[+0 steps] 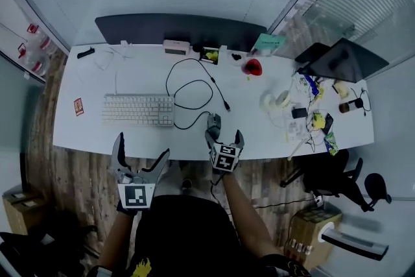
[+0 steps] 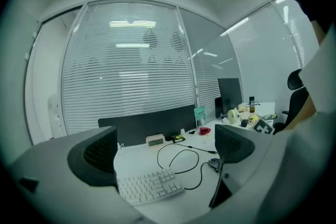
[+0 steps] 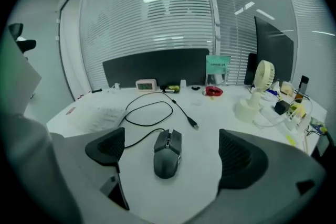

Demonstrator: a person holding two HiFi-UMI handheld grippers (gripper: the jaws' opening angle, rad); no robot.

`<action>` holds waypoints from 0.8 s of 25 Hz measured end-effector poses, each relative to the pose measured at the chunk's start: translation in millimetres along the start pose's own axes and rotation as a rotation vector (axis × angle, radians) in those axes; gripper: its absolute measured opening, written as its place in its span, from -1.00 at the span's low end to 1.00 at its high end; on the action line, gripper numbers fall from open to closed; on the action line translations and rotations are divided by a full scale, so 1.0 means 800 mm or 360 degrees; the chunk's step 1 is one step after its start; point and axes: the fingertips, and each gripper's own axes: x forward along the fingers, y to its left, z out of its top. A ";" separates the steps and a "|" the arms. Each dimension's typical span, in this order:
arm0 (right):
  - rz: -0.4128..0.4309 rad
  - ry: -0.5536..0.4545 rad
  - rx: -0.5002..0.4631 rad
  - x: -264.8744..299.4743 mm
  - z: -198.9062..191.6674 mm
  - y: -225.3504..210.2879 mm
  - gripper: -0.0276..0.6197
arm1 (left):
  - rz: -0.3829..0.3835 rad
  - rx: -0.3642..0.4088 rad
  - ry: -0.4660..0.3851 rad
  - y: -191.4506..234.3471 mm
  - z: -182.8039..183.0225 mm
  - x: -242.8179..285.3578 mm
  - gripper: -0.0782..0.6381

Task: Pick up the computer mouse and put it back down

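Mouse sits flat on the worktop near the front edge, just right of the keyboard. Its cable loops toward the back edge. Right gripper is at the front edge just behind the mouse, jaws wide, lined up on it, not touching. Left gripper is off the front edge, jaws wide, nothing in them.
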 end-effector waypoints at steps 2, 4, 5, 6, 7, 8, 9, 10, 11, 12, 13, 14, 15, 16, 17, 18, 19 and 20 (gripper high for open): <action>-0.0005 0.0086 -0.0015 0.028 -0.016 0.005 0.83 | -0.0009 -0.0006 0.0027 0.006 -0.001 0.010 0.85; 0.0000 0.0158 -0.0025 0.048 -0.030 0.010 0.77 | -0.0030 0.0012 0.0006 0.004 0.005 0.019 0.85; -0.0001 0.0184 -0.0025 0.054 -0.034 0.009 0.72 | -0.0044 0.0025 -0.0015 0.001 0.008 0.023 0.85; -0.0009 0.0207 -0.0028 0.060 -0.039 0.007 0.69 | -0.0054 0.0027 -0.0026 -0.001 0.009 0.026 0.85; -0.0024 0.0227 -0.0032 0.067 -0.044 0.007 0.66 | -0.0056 0.0015 -0.0021 -0.001 0.008 0.027 0.85; -0.0043 0.0241 -0.0037 0.074 -0.050 0.009 0.59 | -0.0054 0.0001 -0.0001 0.003 0.003 0.025 0.85; -0.0061 0.0252 -0.0041 0.081 -0.057 0.014 0.54 | -0.0052 -0.0005 0.0020 0.009 -0.002 0.022 0.85; -0.0077 0.0261 -0.0044 0.089 -0.062 0.018 0.51 | -0.0052 0.0001 0.0033 0.016 -0.006 0.021 0.85; -0.0089 0.0268 -0.0047 0.096 -0.066 0.021 0.49 | -0.0054 0.0025 0.0031 0.021 -0.008 0.022 0.85; -0.0099 0.0275 -0.0052 0.101 -0.070 0.023 0.46 | -0.0063 0.0085 0.0021 0.026 -0.009 0.022 0.85; -0.0108 0.0283 -0.0058 0.102 -0.074 0.023 0.43 | -0.0077 0.0183 0.0008 0.029 -0.009 0.021 0.85; -0.0118 0.0289 -0.0062 0.103 -0.077 0.022 0.38 | -0.0080 0.0258 0.0000 0.033 -0.010 0.020 0.85; -0.0129 0.0292 -0.0059 0.104 -0.079 0.021 0.35 | -0.0061 0.0251 0.0002 0.040 -0.013 0.019 0.85; -0.0139 0.0291 -0.0048 0.105 -0.080 0.021 0.34 | -0.0037 0.0194 0.0011 0.048 -0.015 0.018 0.85; -0.0144 0.0286 -0.0036 0.107 -0.080 0.022 0.34 | -0.0026 0.0152 0.0025 0.056 -0.018 0.019 0.85; -0.0145 0.0280 -0.0025 0.109 -0.079 0.024 0.33 | -0.0025 0.0137 0.0032 0.063 -0.018 0.021 0.85; -0.0141 0.0274 -0.0020 0.111 -0.078 0.027 0.31 | -0.0026 0.0140 0.0027 0.068 -0.017 0.025 0.85; -0.0136 0.0269 -0.0016 0.112 -0.077 0.029 0.29 | -0.0025 0.0144 0.0013 0.071 -0.016 0.028 0.85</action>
